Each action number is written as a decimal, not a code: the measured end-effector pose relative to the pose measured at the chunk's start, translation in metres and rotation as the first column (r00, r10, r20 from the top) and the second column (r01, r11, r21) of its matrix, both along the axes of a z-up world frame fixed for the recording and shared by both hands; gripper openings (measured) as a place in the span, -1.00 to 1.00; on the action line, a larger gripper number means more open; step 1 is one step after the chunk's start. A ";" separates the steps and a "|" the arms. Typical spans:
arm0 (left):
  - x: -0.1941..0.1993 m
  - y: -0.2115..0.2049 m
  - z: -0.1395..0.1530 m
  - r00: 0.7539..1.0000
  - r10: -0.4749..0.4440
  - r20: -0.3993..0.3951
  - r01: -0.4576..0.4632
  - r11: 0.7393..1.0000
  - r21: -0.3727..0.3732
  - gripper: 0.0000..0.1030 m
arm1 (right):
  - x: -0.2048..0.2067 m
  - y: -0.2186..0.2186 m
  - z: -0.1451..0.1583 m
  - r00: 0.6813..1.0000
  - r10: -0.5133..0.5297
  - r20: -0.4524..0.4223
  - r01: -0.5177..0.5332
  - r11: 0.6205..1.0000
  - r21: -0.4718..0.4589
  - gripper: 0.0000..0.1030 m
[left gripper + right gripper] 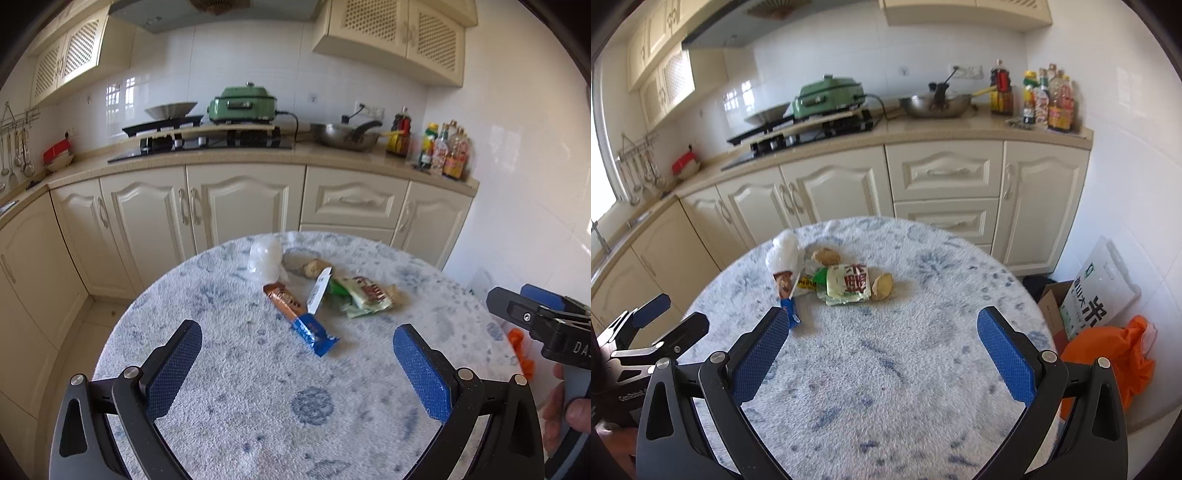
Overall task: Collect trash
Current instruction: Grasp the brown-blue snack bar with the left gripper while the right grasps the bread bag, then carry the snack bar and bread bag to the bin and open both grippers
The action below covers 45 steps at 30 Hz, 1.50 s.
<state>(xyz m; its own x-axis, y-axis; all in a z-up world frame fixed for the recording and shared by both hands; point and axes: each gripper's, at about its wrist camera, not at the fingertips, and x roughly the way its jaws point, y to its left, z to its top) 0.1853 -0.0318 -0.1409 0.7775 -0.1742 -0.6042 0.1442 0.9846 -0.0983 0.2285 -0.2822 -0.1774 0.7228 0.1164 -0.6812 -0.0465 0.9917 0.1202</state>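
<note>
Left gripper (297, 349) and right gripper (882, 341), both spread wide and empty, hover short of the wrapper pile (827, 282) on the table (886, 387), apparently poised for approach.

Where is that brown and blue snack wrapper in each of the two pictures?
Left wrist: wrapper at centre, ahead between the jaws.
Right wrist: wrapper left of centre, just beyond the left jaw.
Shared landmark: the green packet to its right.

Left gripper (297, 354) jaws spread wide; right gripper (882, 345) likewise, both empty.
</note>
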 end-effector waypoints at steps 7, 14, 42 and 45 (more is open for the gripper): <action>0.063 -0.017 -0.033 0.995 0.004 -0.095 0.000 0.999 0.036 0.98 | 0.035 0.000 -0.031 0.998 0.017 -0.061 -0.017 1.000 -0.005 1.00; 0.133 -0.029 -0.072 0.977 0.042 -0.209 -0.033 0.998 0.047 0.94 | 0.066 0.001 -0.055 0.993 0.030 -0.113 -0.030 1.000 -0.001 1.00; 0.192 0.005 -0.091 0.968 -0.027 -0.250 0.030 1.000 0.007 -0.62 | 0.144 0.083 -0.110 0.928 0.286 -0.237 -0.319 0.940 -0.117 0.49; 0.194 0.006 -0.093 0.963 -0.071 -0.261 0.059 0.997 -0.054 -0.72 | 0.136 0.078 -0.104 0.931 0.289 -0.221 -0.307 0.950 -0.050 0.46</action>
